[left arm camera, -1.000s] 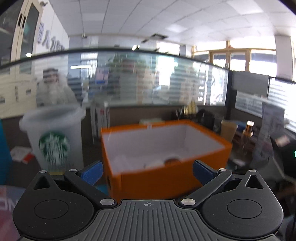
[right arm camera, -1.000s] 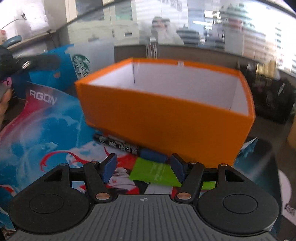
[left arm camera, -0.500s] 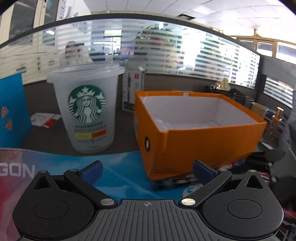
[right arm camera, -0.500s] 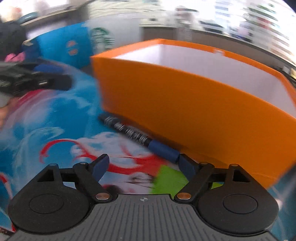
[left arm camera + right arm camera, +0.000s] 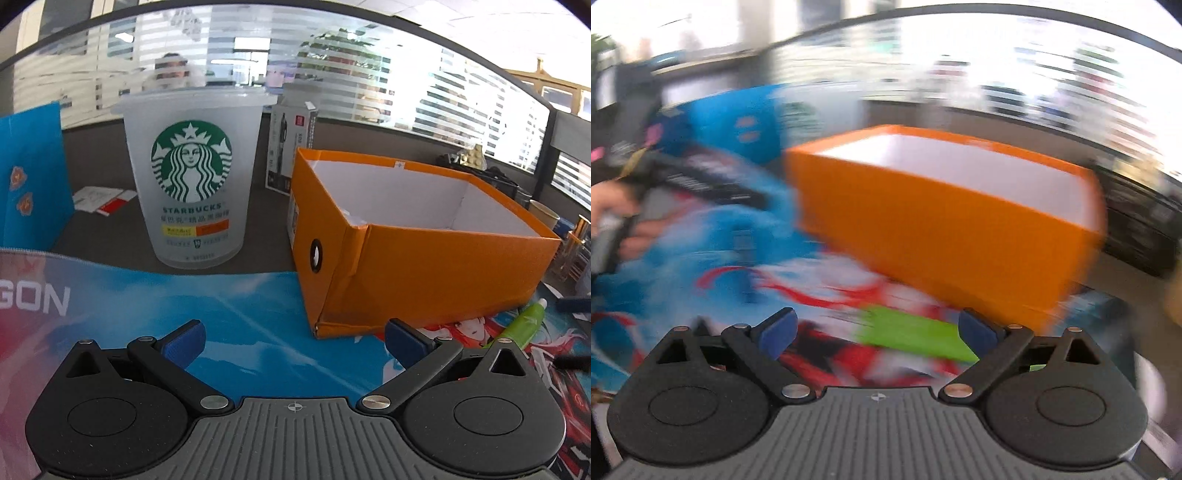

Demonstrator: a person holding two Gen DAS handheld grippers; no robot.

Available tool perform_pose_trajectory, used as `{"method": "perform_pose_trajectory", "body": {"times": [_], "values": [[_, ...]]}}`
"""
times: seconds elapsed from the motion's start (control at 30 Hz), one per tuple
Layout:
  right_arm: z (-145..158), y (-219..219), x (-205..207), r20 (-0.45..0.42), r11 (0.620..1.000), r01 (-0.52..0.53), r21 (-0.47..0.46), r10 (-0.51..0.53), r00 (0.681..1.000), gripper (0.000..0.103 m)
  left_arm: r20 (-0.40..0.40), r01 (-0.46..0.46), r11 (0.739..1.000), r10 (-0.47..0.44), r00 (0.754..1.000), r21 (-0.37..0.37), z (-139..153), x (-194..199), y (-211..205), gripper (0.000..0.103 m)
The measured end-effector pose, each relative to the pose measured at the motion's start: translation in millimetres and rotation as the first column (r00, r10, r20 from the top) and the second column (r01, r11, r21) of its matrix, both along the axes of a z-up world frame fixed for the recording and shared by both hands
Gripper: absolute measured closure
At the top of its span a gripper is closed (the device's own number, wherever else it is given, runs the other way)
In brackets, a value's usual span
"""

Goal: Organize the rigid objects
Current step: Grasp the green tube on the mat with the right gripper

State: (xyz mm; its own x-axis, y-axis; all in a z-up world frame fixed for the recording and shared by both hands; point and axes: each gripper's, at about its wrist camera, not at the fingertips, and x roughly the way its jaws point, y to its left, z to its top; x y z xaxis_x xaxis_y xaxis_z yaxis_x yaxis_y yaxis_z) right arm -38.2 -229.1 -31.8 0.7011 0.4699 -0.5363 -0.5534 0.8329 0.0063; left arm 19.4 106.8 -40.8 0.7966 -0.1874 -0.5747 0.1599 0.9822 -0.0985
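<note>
An open orange box (image 5: pixel 424 266) with a white inside stands on a colourful desk mat (image 5: pixel 229 314); its contents are hidden from here. My left gripper (image 5: pixel 293 341) is open and empty, low over the mat just left of the box's near corner. A green tube (image 5: pixel 521 325) lies on the mat in front of the box at the right. In the blurred right wrist view my right gripper (image 5: pixel 877 330) is open and empty, with the green tube (image 5: pixel 916 334) between its fingers' line and the orange box (image 5: pixel 942 225) behind.
A clear Starbucks cup (image 5: pixel 192 177) stands left of the box, a pen carton (image 5: pixel 288 147) behind it, and a blue bag (image 5: pixel 33 173) at far left. In the right wrist view the other hand-held gripper (image 5: pixel 683 177) is at the left.
My left gripper dropped lower and swung left, so the cup and the box's end now face it. My right gripper moved fast; its view is blurred, the marker pen is no longer distinguishable.
</note>
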Motion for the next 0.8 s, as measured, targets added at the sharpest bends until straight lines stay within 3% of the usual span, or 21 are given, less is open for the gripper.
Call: {"method": "perform_pose_trajectory", "body": {"times": [0.13,0.3,0.4,0.47,0.57,0.7,0.8], "values": [[-6.2,-35.9,28.3,-0.022,0.997,0.076,0.019,-0.076,0.997,0.008,-0.023,-0.028,1.000,0.028,0.999,0.001,-4.7,0.6,-1.9,0.000],[-24.5,-39.7,53.8,-0.027,0.999,0.036,-0.024,-0.037,0.999,0.008,-0.043,-0.060,0.998,0.061,0.997,0.016,-10.0,-7.5,0.6,0.000],[-30.3,-38.7,52.9,-0.051,0.999,-0.024,0.021,0.025,0.998,0.008,-0.052,-0.083,0.996,0.085,0.995,0.026,-11.2,-13.8,4.9,0.000],[-30.9,-34.8,43.7,-0.081,0.998,-0.060,0.018,0.061,0.995,0.008,-0.051,-0.099,0.995,0.100,0.994,0.025,-10.6,-18.0,10.0,0.000],[-30.0,-23.6,13.8,-0.106,0.979,-0.203,0.030,0.205,0.973,0.007,-0.057,-0.127,0.992,0.128,0.990,0.020,-8.3,-23.1,18.8,0.000],[-23.2,6.7,-42.7,-0.054,0.904,-0.427,-0.018,0.426,0.903,0.007,-0.049,-0.156,0.987,0.157,0.986,0.024,-5.8,-31.0,28.2,0.000],[-13.6,17.1,-49.2,-0.012,0.923,-0.384,0.006,0.385,0.923,0.007,-0.058,-0.164,0.986,0.165,0.985,0.028,-4.5,-37.3,31.8,0.000]]}}
